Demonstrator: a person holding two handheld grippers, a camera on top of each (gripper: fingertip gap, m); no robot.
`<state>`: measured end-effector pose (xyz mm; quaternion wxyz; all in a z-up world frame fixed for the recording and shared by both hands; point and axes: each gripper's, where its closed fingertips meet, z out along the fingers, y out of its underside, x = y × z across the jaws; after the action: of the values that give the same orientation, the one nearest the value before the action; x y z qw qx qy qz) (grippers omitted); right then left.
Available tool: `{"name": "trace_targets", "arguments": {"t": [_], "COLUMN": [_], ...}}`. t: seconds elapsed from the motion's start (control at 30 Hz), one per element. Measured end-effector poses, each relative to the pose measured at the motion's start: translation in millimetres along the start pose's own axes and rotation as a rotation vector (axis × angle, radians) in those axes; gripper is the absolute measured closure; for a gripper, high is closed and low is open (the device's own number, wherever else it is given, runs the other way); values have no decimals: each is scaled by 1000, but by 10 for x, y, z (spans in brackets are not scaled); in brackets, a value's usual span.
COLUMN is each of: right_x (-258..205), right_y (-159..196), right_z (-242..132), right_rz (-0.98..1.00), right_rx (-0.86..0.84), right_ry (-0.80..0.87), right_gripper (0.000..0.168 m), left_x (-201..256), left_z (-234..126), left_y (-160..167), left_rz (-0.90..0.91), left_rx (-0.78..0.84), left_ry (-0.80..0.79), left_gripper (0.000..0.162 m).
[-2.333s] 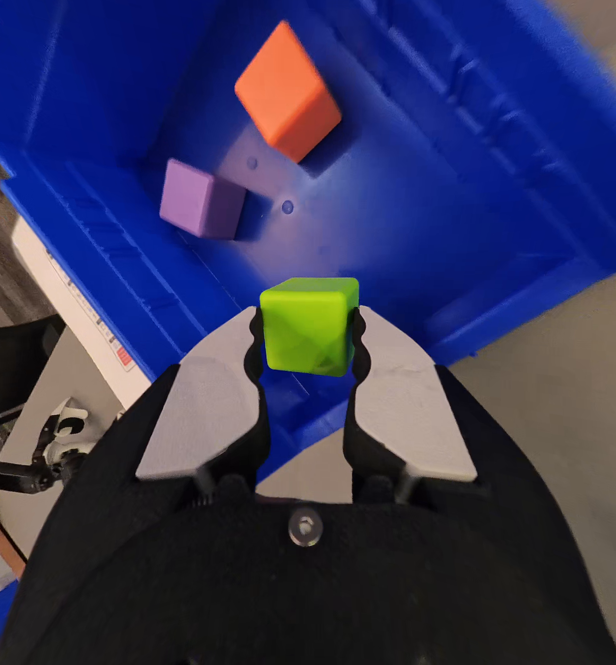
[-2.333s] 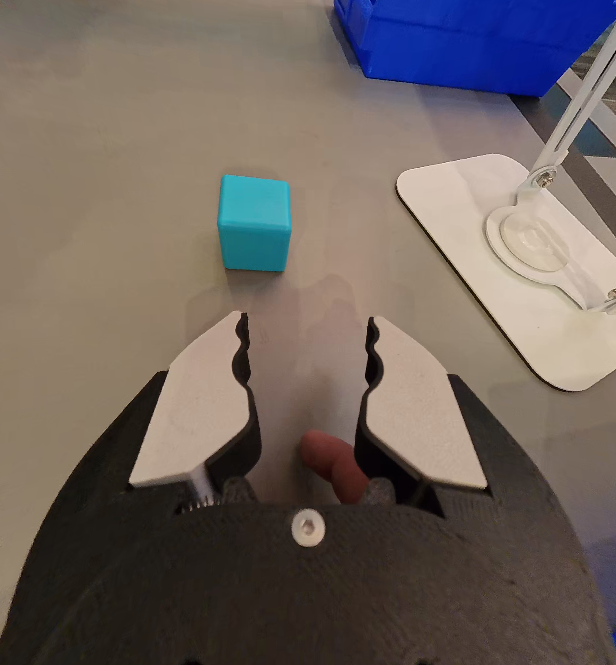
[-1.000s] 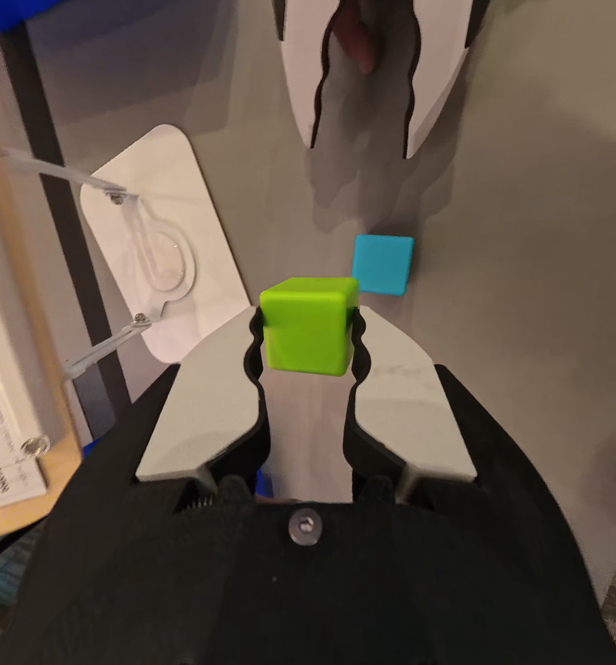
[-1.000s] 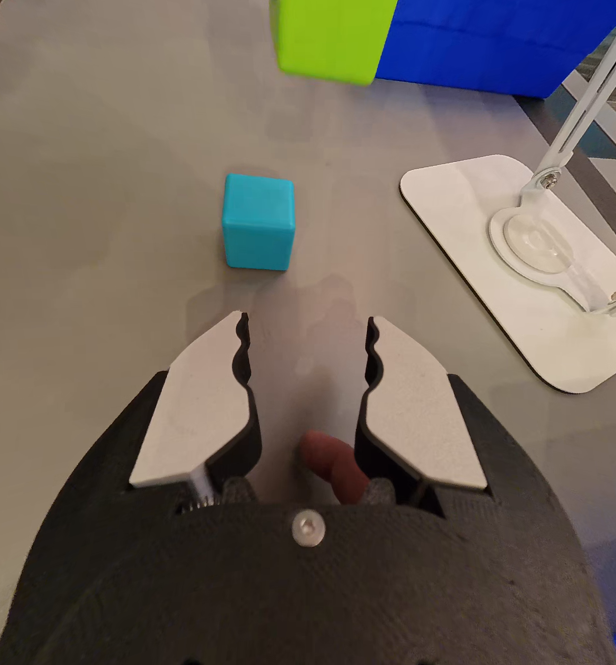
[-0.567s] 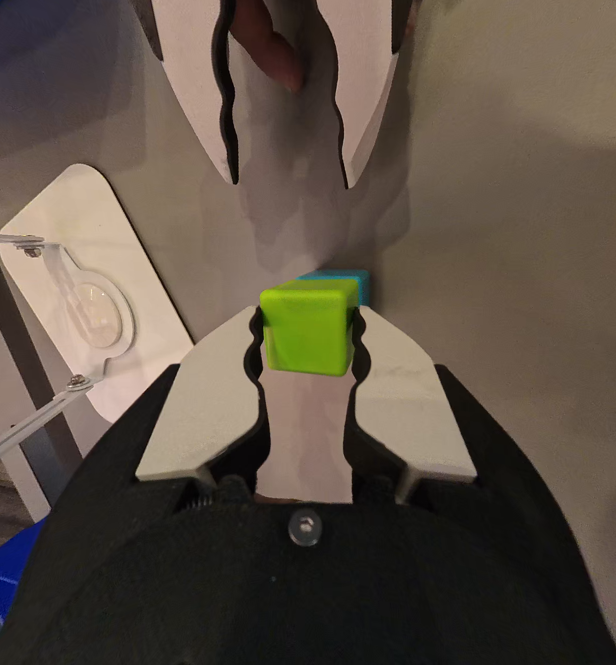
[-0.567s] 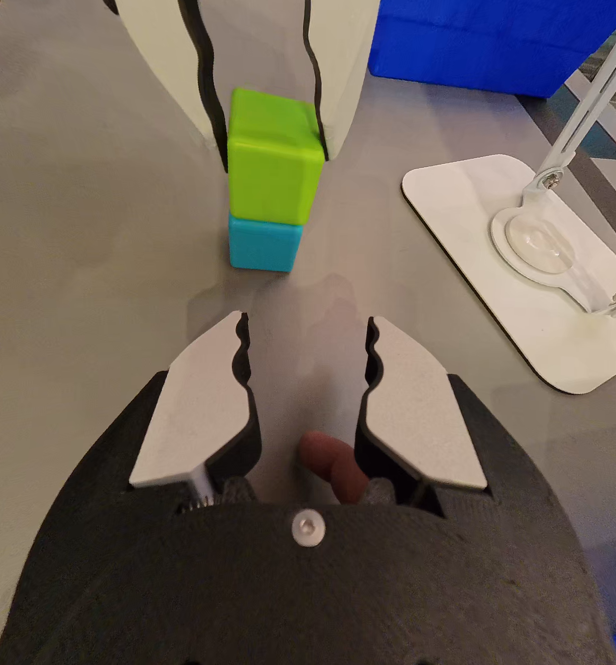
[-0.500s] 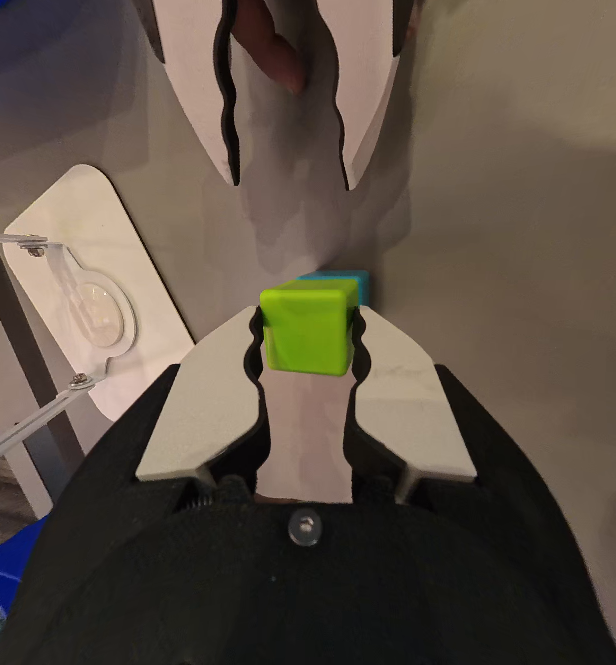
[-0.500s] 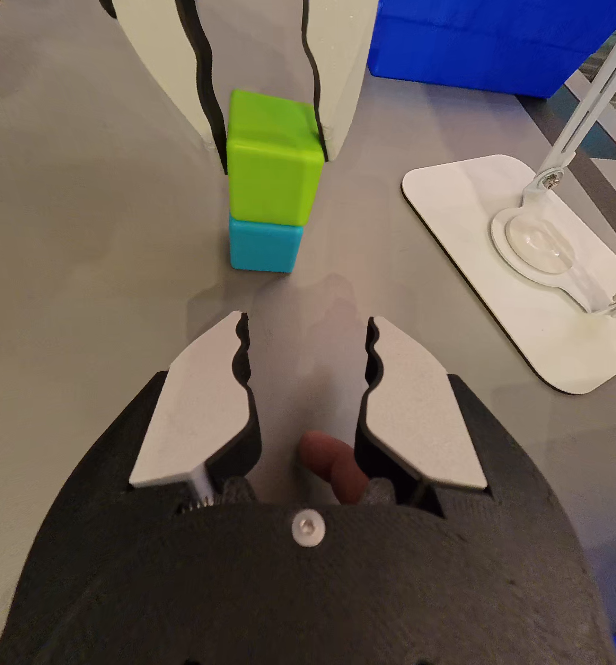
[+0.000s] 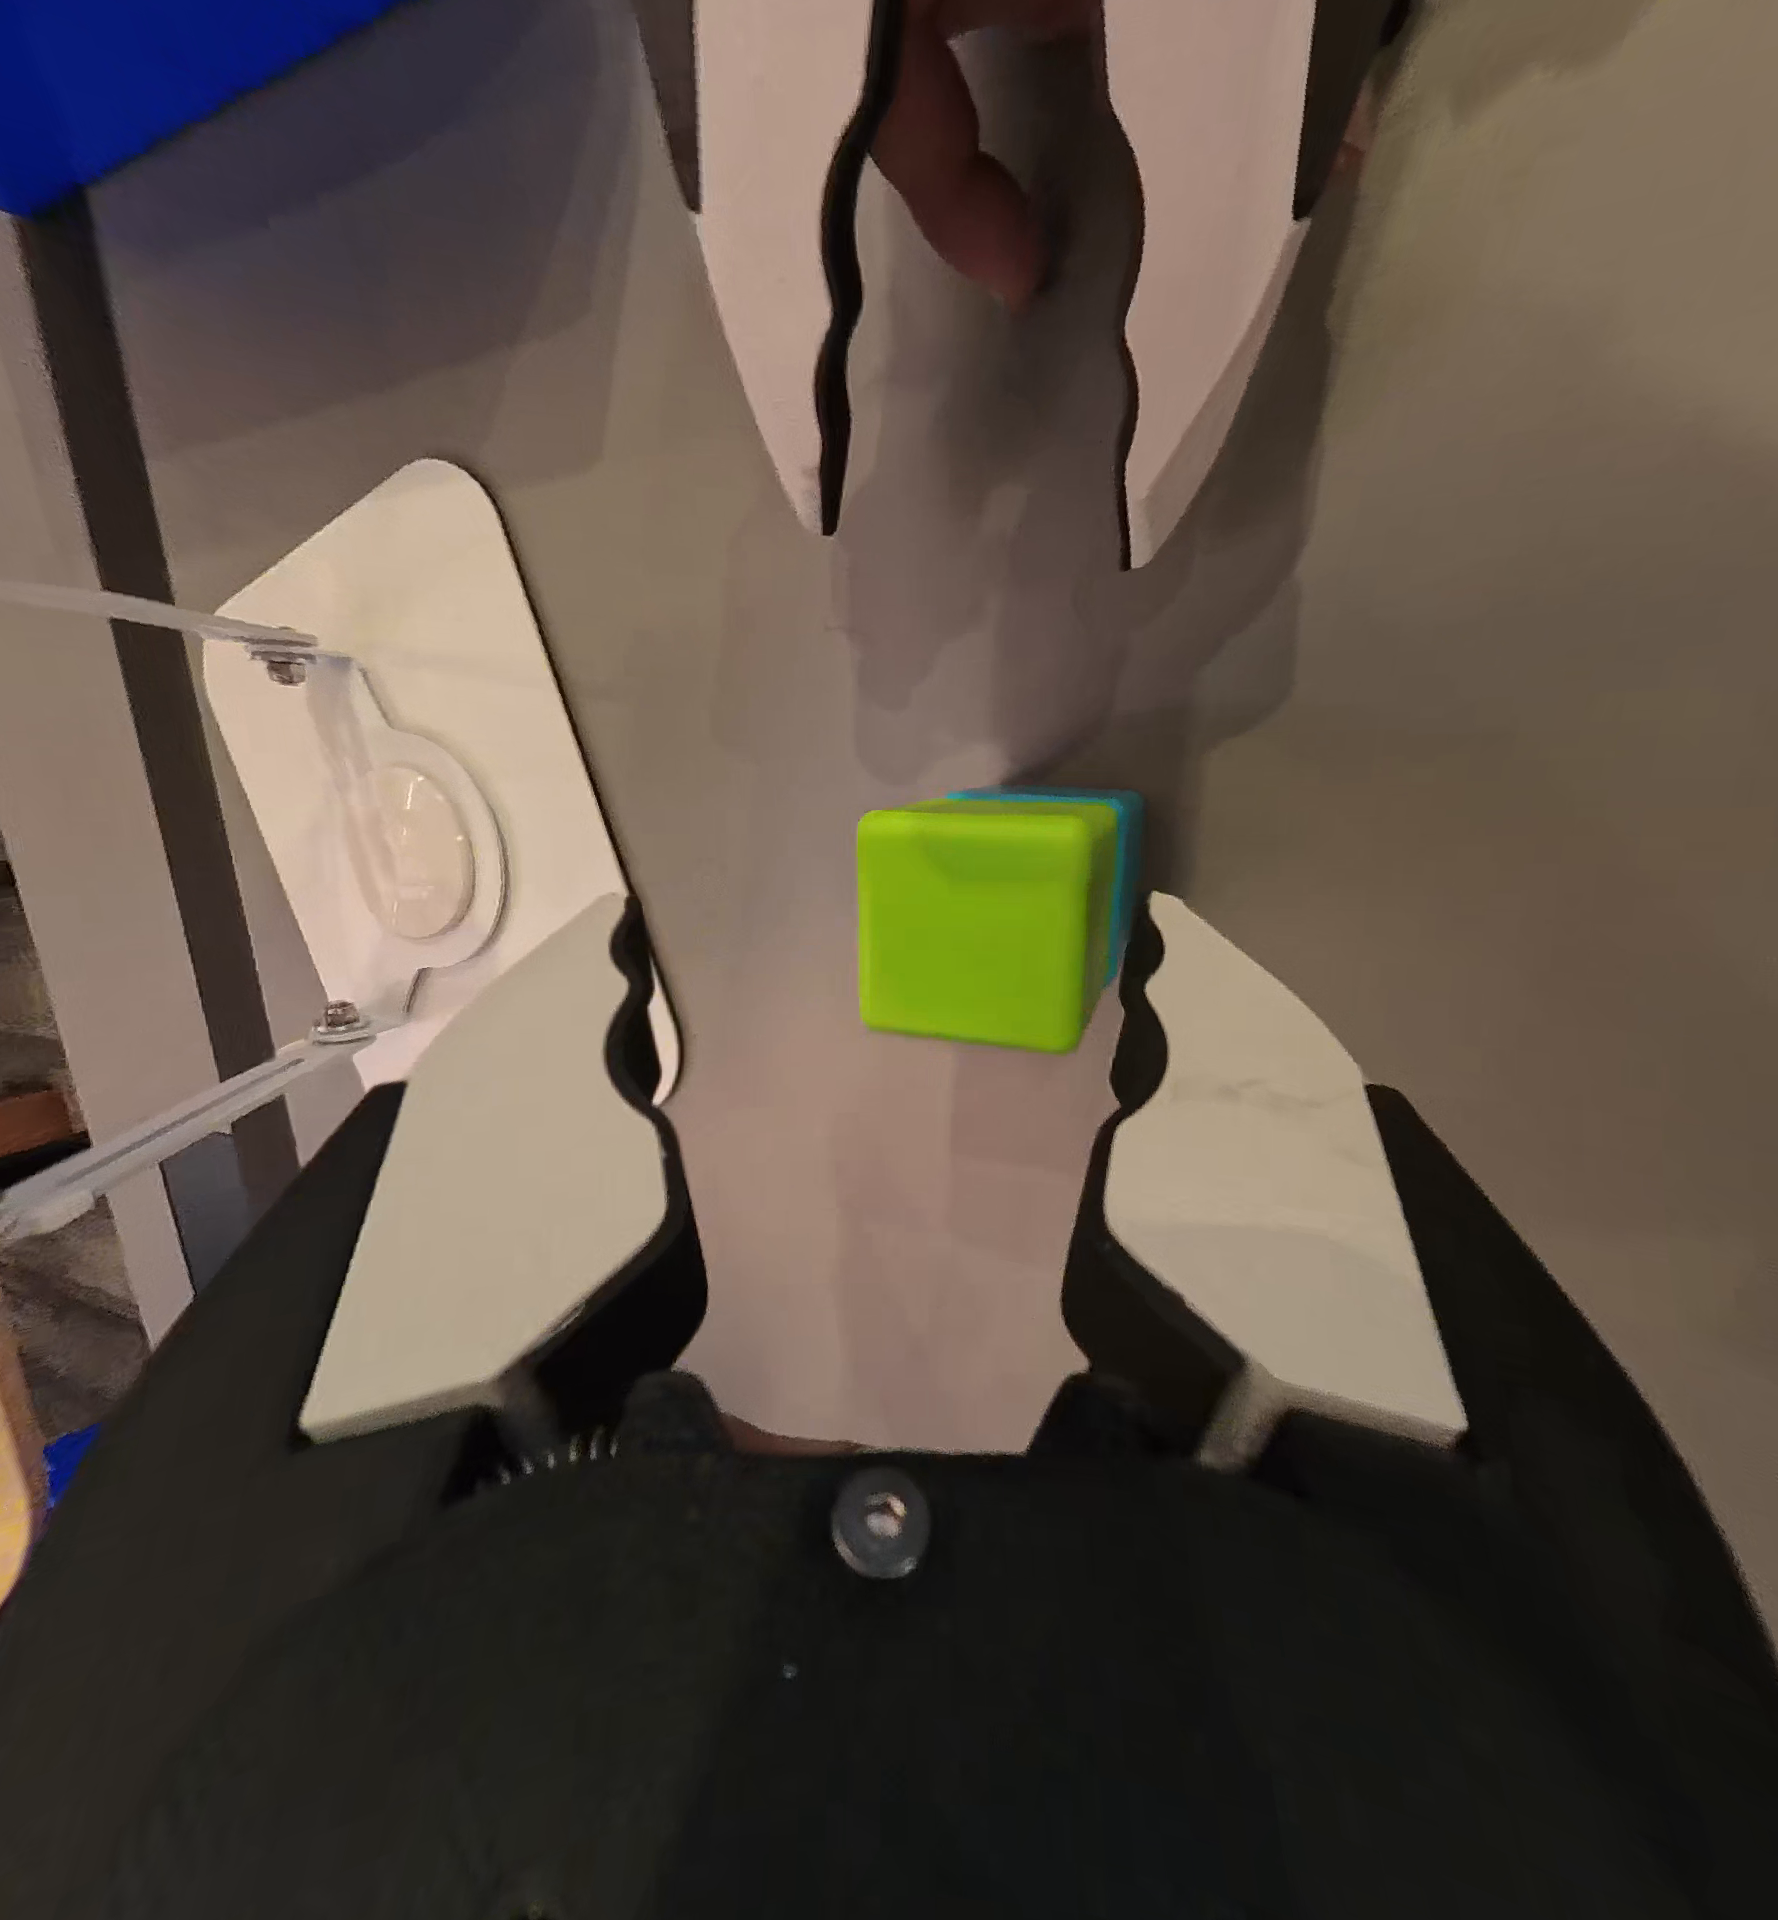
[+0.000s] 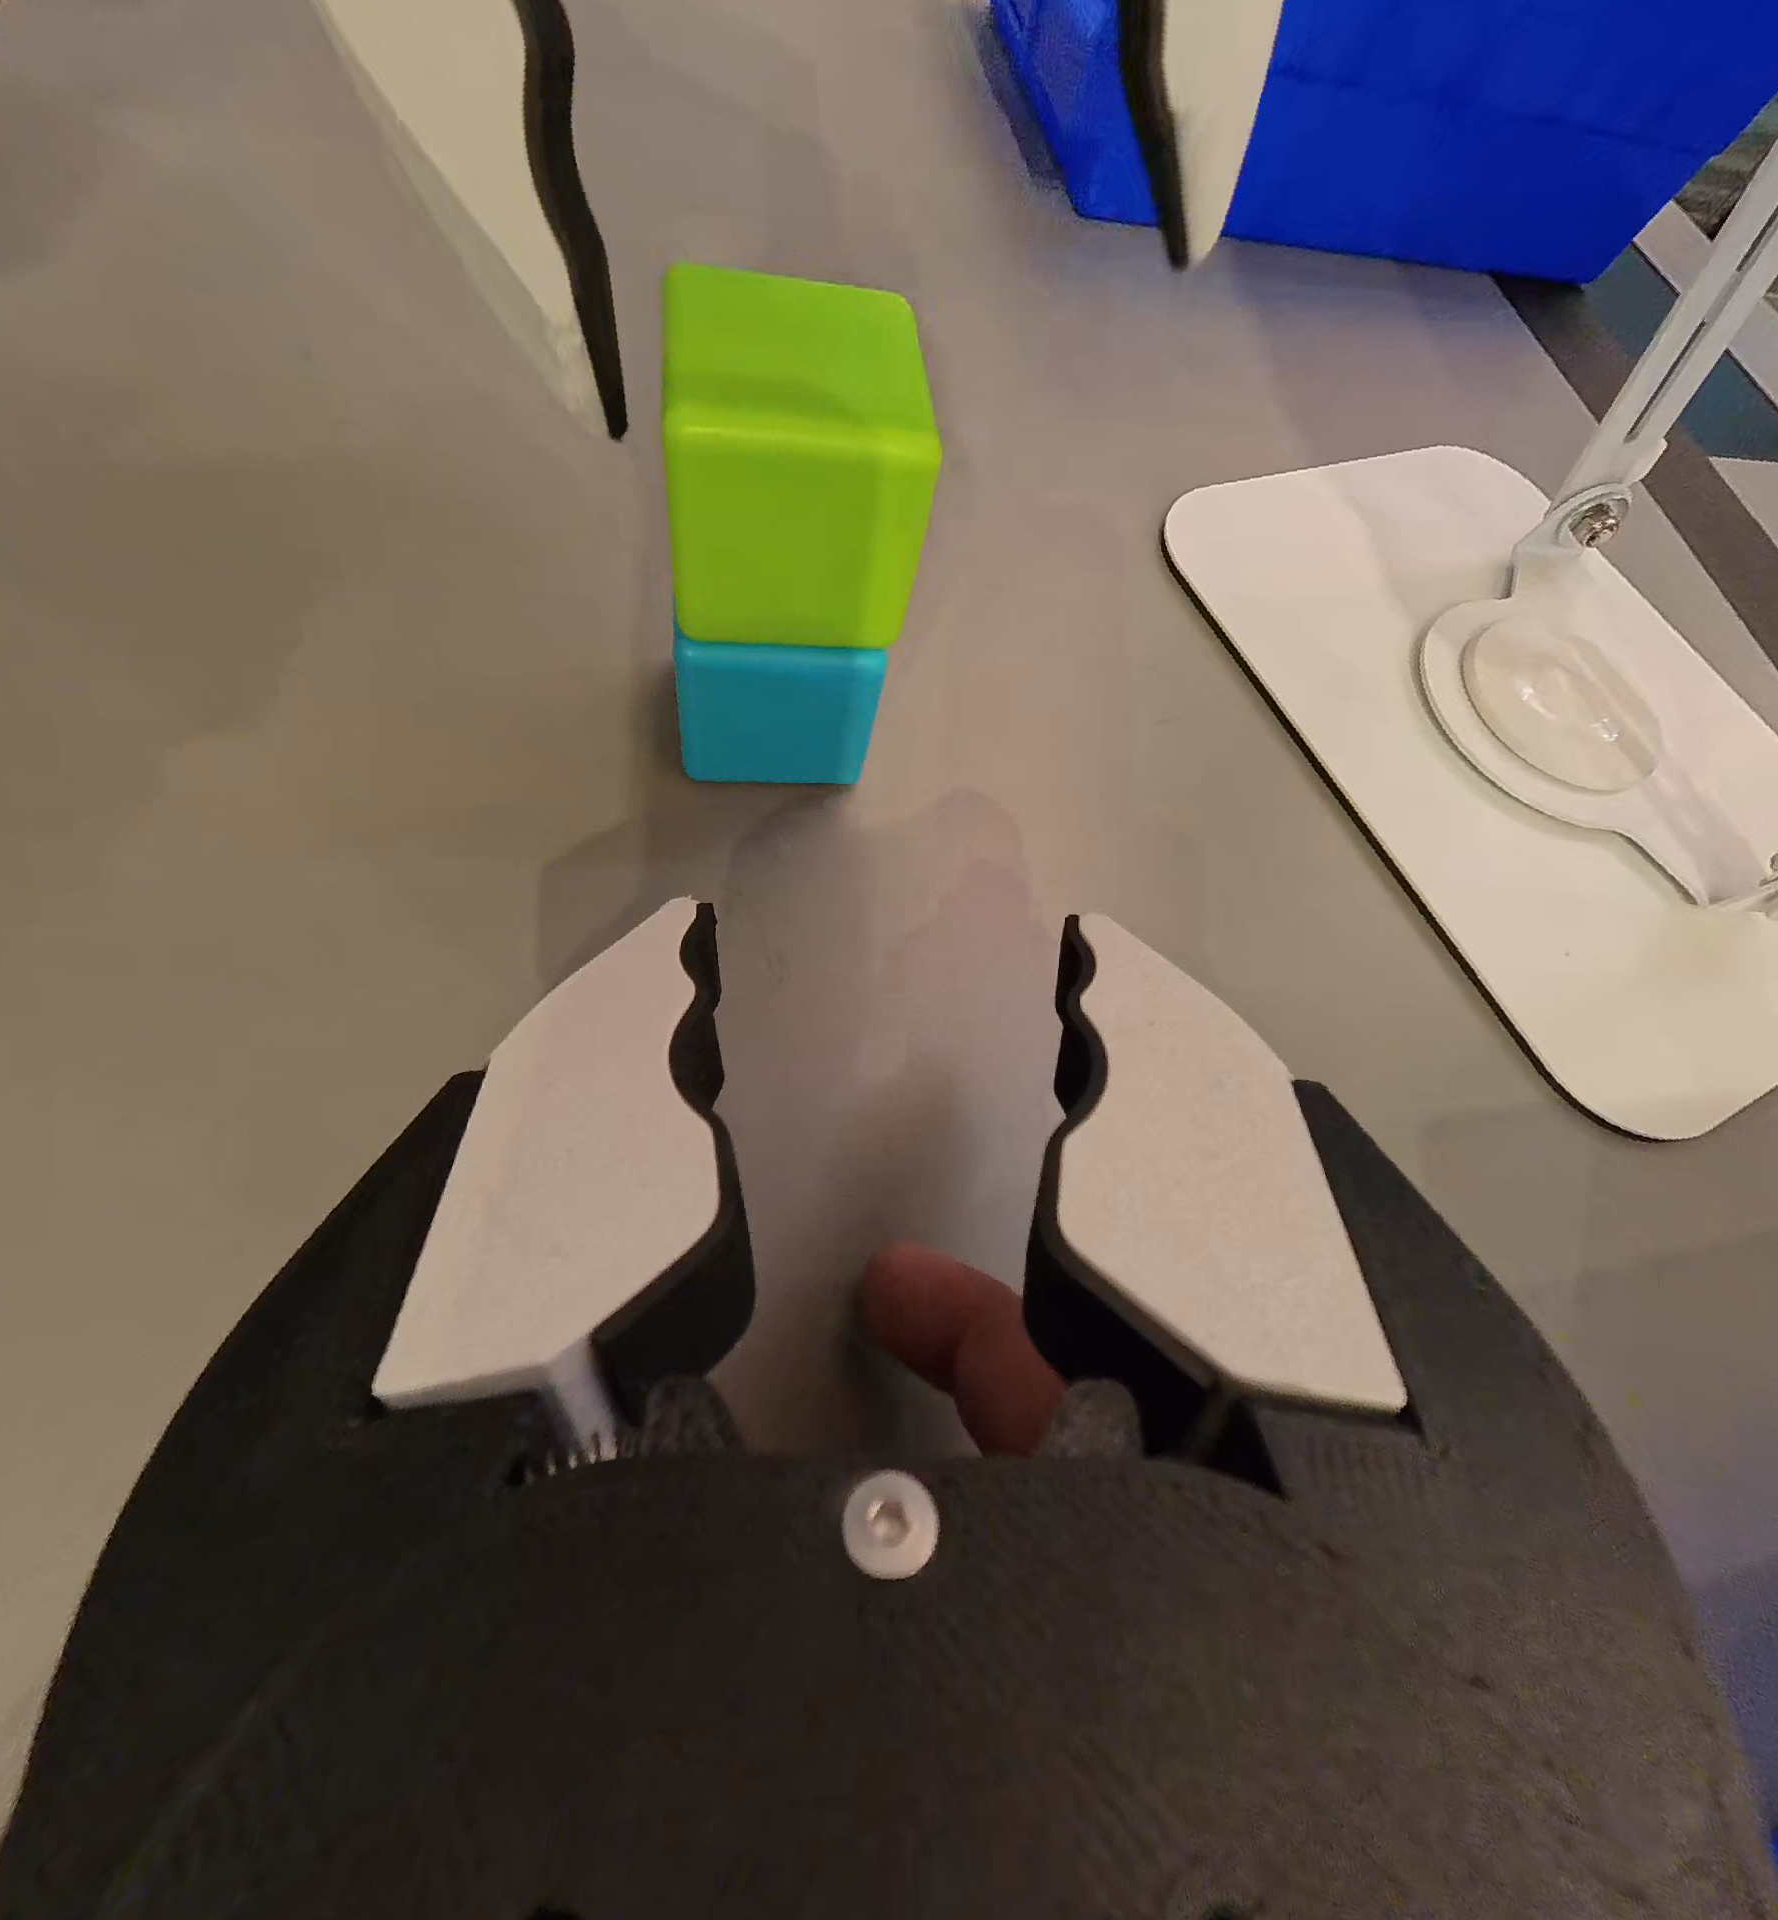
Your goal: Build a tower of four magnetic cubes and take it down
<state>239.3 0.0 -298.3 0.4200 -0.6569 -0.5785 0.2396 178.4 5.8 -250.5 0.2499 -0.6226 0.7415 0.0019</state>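
Note:
A green cube (image 10: 797, 468) stands on a cyan cube (image 10: 776, 712) on the grey table, a two-cube stack. In the left wrist view the green cube (image 9: 978, 930) shows from above, with the cyan cube's edge (image 9: 1124, 842) behind it. My left gripper (image 9: 885, 925) is open around the green cube; its jaws stand apart from the cube, the right one close to it. It also shows from the far side in the right wrist view (image 10: 885, 343). My right gripper (image 10: 885, 925) is open and empty, just short of the stack. It shows at the top of the left wrist view (image 9: 978, 540).
A white stand base (image 10: 1487, 748) with a clear disc and a metal arm lies to the right of the stack; it also shows in the left wrist view (image 9: 386, 748). A blue bin (image 10: 1487, 125) stands at the back right. A finger (image 10: 958, 1340) shows between my right gripper's jaws. About 9 cm separates my left fingertips from my right.
My left gripper carried the green cube over the cyan cube, set it on top, then opened and let it go. My right gripper stayed put and open.

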Motion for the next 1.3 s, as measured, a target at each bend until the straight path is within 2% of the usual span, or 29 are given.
{"name": "trace_targets", "arguments": {"t": [0.13,0.27,0.33,0.47,0.6,0.73,0.9,1.03,1.2,1.3], "right_x": [-1,5,6,12,20,23,33,41,41,31], "right_y": [0,-3,-3,-7,-13,-20,-34,-43,-44,-41], "right_z": [-1,-3,-4,-8,-14,-22,-42,-56,-73,-73], "right_rz": [0,6,8,15,25,32,50,63,77,74], "right_rx": [0,4,5,9,16,24,41,52,59,57], "right_ry": [0,-2,-2,-4,-6,-10,-17,-23,-30,-34], "right_gripper": [105,105,105,105,105,105,105,105,105,105], "left_x": [-118,-385,-551,-1008,-1416,-1709,-1947,-2127,-2246,-2281], "left_z": [-219,-568,-758,-1083,-1175,-1059,-817,-532,-210,-59], "left_y": [54,283,476,960,1535,2015,2302,2600,2876,3018], "left_rz": [-11,23,6,-52,-121,-112,-88,-92,-97,-98], "left_rx": [29,21,2,-24,-70,-117,-73,-128,-176,-206], "left_ry": [-37,-150,-190,-279,-293,-258,-183,-145,-85,-54], "left_gripper": [75,78,79,93,101,108,109,109,102,91]}}
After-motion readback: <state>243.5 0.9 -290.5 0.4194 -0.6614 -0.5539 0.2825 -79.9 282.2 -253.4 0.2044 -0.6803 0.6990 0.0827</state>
